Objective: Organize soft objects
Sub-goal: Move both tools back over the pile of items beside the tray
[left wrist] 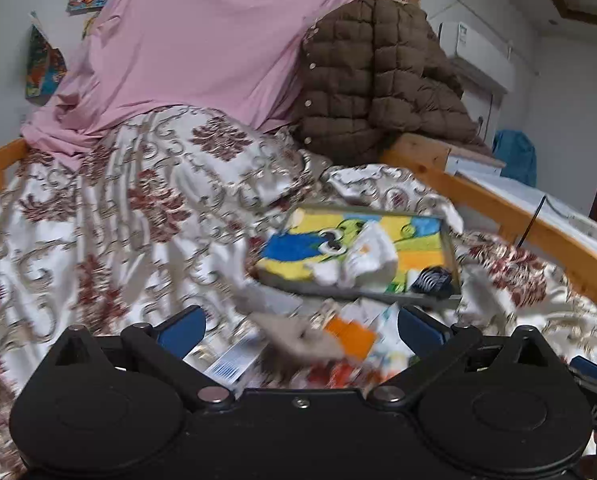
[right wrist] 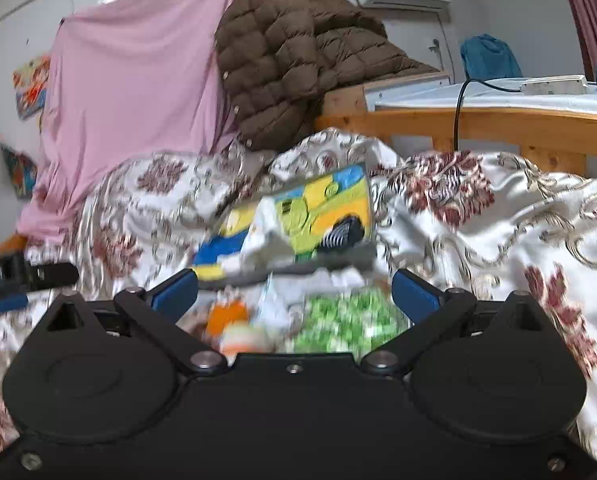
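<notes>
Two hand-held grippers over socks.

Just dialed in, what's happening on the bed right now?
Both hand-held grippers are open over small soft items on the floral quilt. The left hand-held gripper hangs above a blurred grey and orange pile, the right hand-held gripper above a green-patterned piece. A tray beyond already holds white cloth and a dark striped item.
</notes>
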`<state>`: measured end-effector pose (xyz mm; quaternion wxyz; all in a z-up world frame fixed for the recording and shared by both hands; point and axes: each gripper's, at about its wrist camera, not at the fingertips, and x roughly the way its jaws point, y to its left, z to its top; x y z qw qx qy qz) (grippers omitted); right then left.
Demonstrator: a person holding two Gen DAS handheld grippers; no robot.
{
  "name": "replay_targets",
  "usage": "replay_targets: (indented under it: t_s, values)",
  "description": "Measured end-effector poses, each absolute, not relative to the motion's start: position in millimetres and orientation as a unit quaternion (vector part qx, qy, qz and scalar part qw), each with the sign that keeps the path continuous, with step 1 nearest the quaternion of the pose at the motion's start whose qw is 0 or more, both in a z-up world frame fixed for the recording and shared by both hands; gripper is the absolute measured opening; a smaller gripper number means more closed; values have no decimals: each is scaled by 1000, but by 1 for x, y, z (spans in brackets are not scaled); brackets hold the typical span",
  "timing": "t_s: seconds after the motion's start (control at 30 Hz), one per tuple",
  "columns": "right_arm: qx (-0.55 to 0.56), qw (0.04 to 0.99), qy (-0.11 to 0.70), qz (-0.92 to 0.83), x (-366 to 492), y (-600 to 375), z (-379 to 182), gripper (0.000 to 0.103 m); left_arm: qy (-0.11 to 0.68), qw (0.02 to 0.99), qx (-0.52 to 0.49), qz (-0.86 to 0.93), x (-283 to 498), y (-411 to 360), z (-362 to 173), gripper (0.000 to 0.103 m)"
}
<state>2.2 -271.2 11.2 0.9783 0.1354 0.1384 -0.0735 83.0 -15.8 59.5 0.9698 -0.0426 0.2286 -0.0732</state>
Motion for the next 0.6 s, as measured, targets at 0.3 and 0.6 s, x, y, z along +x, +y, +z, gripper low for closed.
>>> replay_targets:
  t_s: [0.3,0.6]
  values:
    - [152,954,248,-66,-38,-236,-11,102,278,960,-15,-26,56,11,34,102]
    - [102,950,288,-71,-39,-215,-22,102,303,953,-16,-17,54,18,20,102]
